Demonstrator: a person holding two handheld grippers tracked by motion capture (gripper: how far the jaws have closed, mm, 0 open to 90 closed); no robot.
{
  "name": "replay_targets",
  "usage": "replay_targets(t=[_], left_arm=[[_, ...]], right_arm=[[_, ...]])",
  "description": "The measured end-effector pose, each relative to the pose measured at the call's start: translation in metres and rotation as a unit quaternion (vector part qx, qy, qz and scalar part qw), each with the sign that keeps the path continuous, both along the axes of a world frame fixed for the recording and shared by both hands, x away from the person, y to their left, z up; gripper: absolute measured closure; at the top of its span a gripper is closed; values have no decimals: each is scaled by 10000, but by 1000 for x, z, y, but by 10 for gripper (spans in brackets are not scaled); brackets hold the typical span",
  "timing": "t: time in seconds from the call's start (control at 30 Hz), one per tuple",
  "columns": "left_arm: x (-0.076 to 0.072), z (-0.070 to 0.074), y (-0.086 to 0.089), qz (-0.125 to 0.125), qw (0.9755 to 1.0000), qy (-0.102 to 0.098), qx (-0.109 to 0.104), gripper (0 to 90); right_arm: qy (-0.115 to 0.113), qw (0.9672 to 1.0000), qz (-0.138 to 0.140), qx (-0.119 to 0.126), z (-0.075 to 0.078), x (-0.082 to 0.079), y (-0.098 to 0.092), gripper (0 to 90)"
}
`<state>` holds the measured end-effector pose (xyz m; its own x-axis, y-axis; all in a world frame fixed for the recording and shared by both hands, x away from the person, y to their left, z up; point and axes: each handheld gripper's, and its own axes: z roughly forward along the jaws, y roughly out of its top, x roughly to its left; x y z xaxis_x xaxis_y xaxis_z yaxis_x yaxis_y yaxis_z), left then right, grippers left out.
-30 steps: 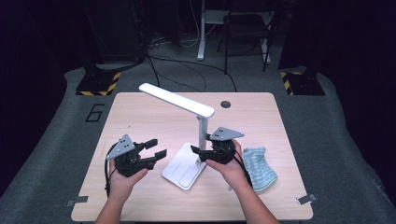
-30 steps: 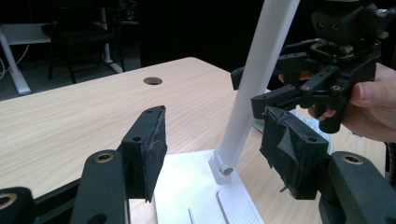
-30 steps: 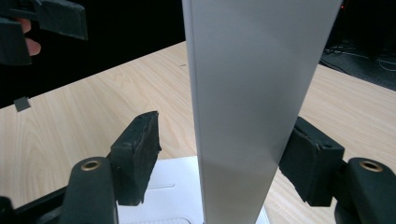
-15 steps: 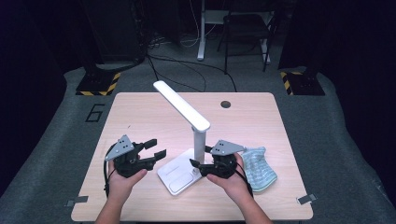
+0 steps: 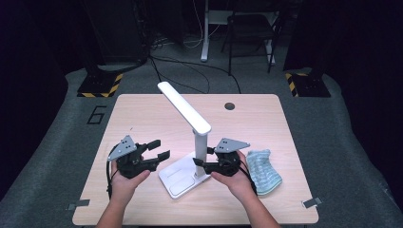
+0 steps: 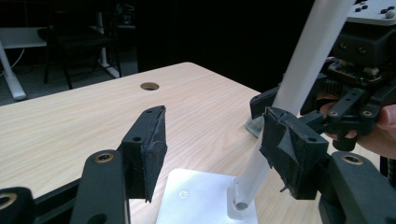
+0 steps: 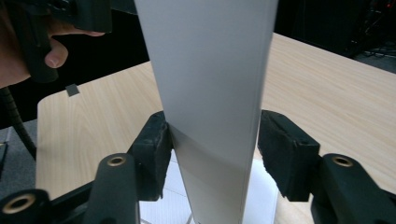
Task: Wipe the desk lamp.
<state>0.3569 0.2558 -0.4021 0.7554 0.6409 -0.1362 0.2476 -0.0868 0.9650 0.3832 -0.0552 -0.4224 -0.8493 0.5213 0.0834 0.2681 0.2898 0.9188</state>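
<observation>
Right gripper [image 5: 201, 164]: jaws have just been closing around the white desk lamp's [image 5: 190, 137] upright post; in the right gripper view the left pad touches the post [image 7: 210, 116], while the right pad stands just off it.
Left gripper [image 5: 159, 149]: jaws wide apart, holding nothing, pointed at the lamp base [image 6: 196, 200].
Lamp: stands on the wooden table [image 5: 142, 118], between both grippers, head tilted up and away.
Cloth [image 5: 263, 171]: blue-green, lying just right of the right hand.
</observation>
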Motion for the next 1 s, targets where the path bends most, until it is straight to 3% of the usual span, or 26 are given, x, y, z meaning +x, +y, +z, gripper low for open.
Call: replay_targets(t=[0.13, 0.53, 0.73, 1.0], left_arm=[[-2, -1, 0, -7, 10000, 9, 7, 402], [-1, 0, -2, 10, 10000, 7, 40, 402], [-3, 0, -1, 19, 10000, -3, 32, 402], [-5, 0, 1, 63, 10000, -6, 32, 402]], right_arm=[[109, 9999, -66, 79, -1, 3, 2, 509], [-186, 9992, -333, -91, 0, 0, 6, 529], [-265, 9967, -738, -206, 1, -5, -3, 532], [-192, 9924, -1202, -200, 1, -11, -19, 532]])
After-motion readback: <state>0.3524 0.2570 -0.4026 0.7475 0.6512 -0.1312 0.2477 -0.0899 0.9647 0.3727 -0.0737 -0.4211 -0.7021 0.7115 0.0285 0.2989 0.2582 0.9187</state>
